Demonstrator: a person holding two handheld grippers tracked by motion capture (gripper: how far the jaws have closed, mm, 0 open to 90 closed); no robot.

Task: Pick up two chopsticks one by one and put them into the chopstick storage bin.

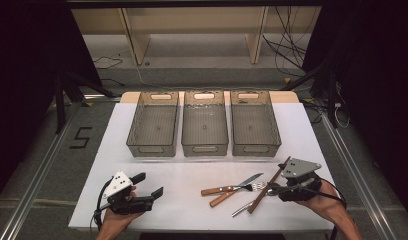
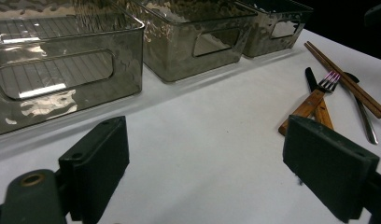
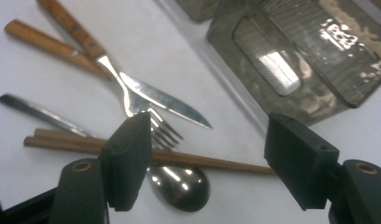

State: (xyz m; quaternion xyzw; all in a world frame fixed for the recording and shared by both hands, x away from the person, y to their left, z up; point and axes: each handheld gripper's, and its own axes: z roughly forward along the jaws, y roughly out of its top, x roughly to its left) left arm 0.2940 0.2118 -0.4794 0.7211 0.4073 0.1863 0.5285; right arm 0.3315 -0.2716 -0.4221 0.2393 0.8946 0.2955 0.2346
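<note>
In the high view, the right gripper [image 1: 283,176] hovered at lower right over a pile of cutlery, its jaws spread and empty; the chopsticks [image 1: 268,185] ran diagonally from lower left to upper right, passing under it. The left gripper [image 1: 148,184] sat well apart at lower left, jaws wide.

In the left gripper view, the chopsticks [image 2: 347,79] lay at far right, beyond the fork [image 2: 314,100], slanting toward the upper left.

In the right gripper view, the chopsticks [image 3: 202,161] crossed nearly level between the parted jaws, above the spoon [image 3: 179,186], their far end at left. The right hand was clearly nearer.
</note>
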